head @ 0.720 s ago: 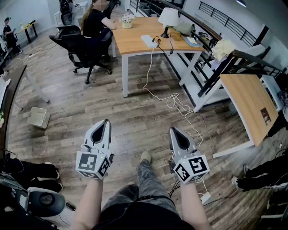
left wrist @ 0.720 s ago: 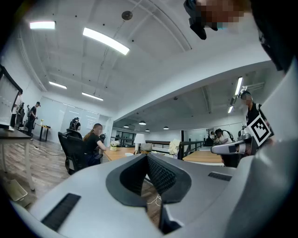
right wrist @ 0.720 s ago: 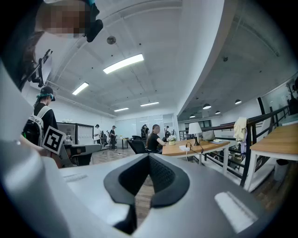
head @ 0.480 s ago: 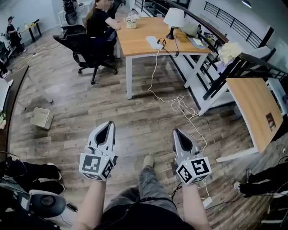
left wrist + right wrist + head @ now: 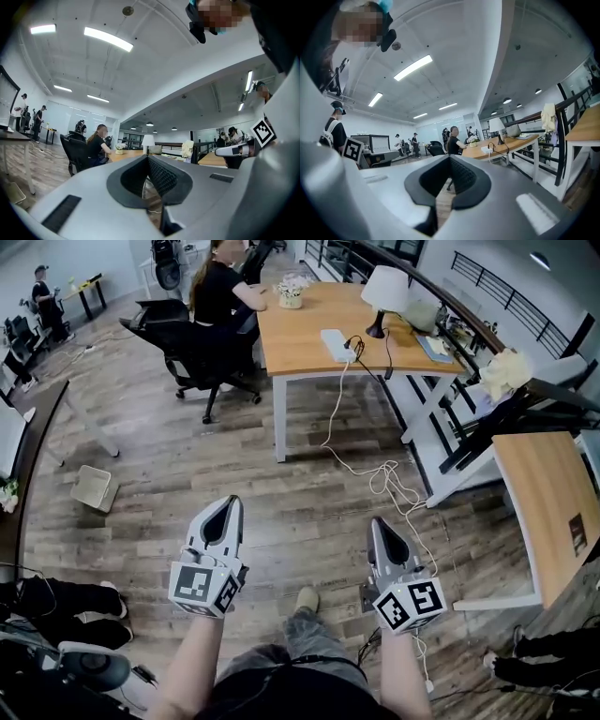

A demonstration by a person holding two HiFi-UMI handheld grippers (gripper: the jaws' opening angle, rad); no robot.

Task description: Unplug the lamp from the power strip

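Note:
Far ahead, a white-shaded lamp (image 5: 387,290) stands on a wooden desk (image 5: 300,338). Beside it lies a white power strip (image 5: 337,345) with dark plugs in its near end. A white cord (image 5: 349,451) hangs from the strip and coils on the floor. My left gripper (image 5: 228,504) and right gripper (image 5: 380,524) are held level over the floor, well short of the desk. Both are shut with nothing between the fingers. The lamp (image 5: 148,140) is small in the left gripper view. The right gripper view shows the lamp (image 5: 493,125) and the strip (image 5: 486,149).
A person (image 5: 220,296) sits at the desk's left side on a black office chair (image 5: 183,348). A small bin (image 5: 94,488) stands on the wood floor at left. A second wooden table (image 5: 548,498) and a black railing (image 5: 511,306) lie to the right.
The desk with the lamp and strip has slid rightward and looks slightly nearer as the person walks. Both grippers keep their pose and stay shut.

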